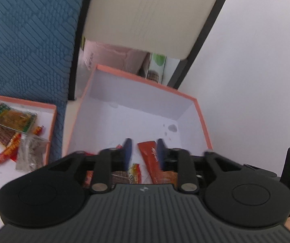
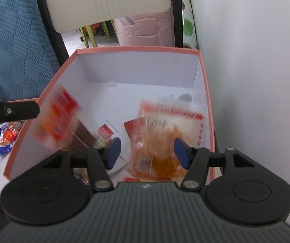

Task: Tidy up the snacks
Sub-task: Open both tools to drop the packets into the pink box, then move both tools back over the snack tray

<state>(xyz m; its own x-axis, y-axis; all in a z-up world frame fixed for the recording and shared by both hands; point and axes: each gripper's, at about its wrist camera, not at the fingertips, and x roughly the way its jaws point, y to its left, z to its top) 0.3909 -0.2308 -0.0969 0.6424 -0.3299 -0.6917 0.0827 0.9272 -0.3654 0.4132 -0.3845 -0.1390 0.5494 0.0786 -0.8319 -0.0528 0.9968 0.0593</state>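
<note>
A deep pink-rimmed white box (image 1: 202, 119) (image 2: 205, 77) holds several snack packets. My left gripper (image 1: 144, 148) is open above its near end, with an orange-red packet (image 1: 150, 154) lying below between the fingers. My right gripper (image 2: 147, 151) is open over the box; a clear packet of orange snacks (image 2: 161, 141) is blurred below it, apart from both pads. A second red-orange packet (image 2: 57, 121) is blurred at the box's left wall. A shallow pink-rimmed lid (image 1: 51, 121) to the left holds several more packets (image 1: 13, 119).
A chair with a cream backrest (image 1: 145, 16) (image 2: 108, 2) and black frame stands behind the box. A blue textured cushion (image 1: 27, 38) lies to the left, a white wall (image 1: 256, 60) to the right. The left gripper's body (image 2: 9, 111) shows at the right view's left edge.
</note>
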